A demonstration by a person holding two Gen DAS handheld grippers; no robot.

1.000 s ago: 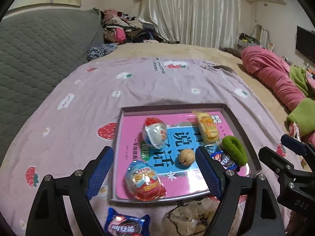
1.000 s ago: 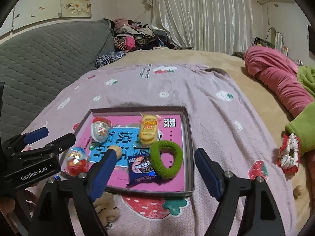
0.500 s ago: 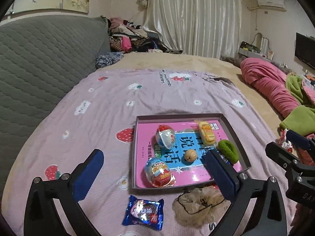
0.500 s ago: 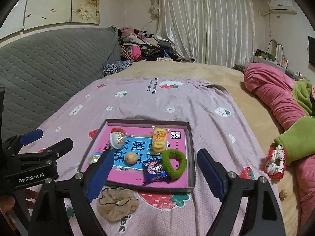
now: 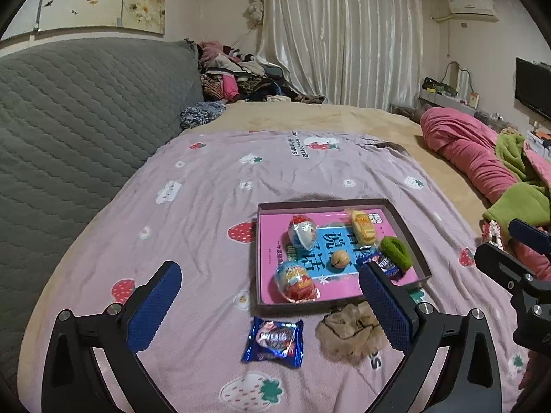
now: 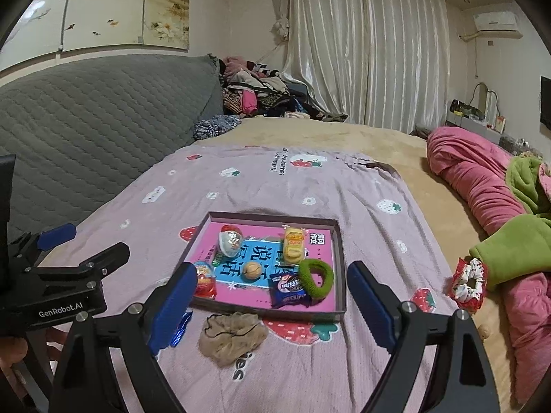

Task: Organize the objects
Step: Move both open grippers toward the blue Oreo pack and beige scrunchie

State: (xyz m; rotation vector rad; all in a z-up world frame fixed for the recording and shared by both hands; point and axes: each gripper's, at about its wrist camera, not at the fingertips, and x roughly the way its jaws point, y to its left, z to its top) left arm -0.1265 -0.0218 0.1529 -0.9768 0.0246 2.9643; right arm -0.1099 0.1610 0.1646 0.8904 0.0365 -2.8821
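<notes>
Lying on the lilac strawberry-print bedspread [image 5: 206, 206], the shallow grey-walled cardboard tray with a pink printed floor [image 5: 406, 230] sat at about 3 o'clock in the left wrist view and at centre in the right wrist view. It held two foil-wrapped egg-shaped sweets [image 5: 303, 232] [image 5: 296, 282], a yellow wrapped cake [image 5: 363, 229], a round brown walnut [image 5: 340, 258], a green fuzzy hair tie [image 6: 316, 277] and a blue wrapped biscuit [image 6: 288, 287]. Just outside the tray's near wall, at 6 o'clock from it, lay a second blue wrapped biscuit packet [image 5: 275, 340] and a crumpled beige hair net [image 5: 351, 332], apart from each other. Open bedspread extended from 9 to 12 o'clock of the tray up to the grey quilted headboard [image 5: 86, 113]. At 3 o'clock a red-and-white floral scrunchie [image 6: 468, 284] lay near the rolled pink and green bedding [image 6: 482, 186].

The left gripper [image 5: 272, 303] stood wide open with nothing between its blue pads; its jaws had just been opening. The right gripper [image 6: 272, 296] was likewise open and empty, its jaws having just widened slightly.

Compared with one second earlier, both views had drawn back and upward: the tray appeared smaller and farther off, and the loose biscuit packet and hair net, formerly at the lower edge, were fully visible.
</notes>
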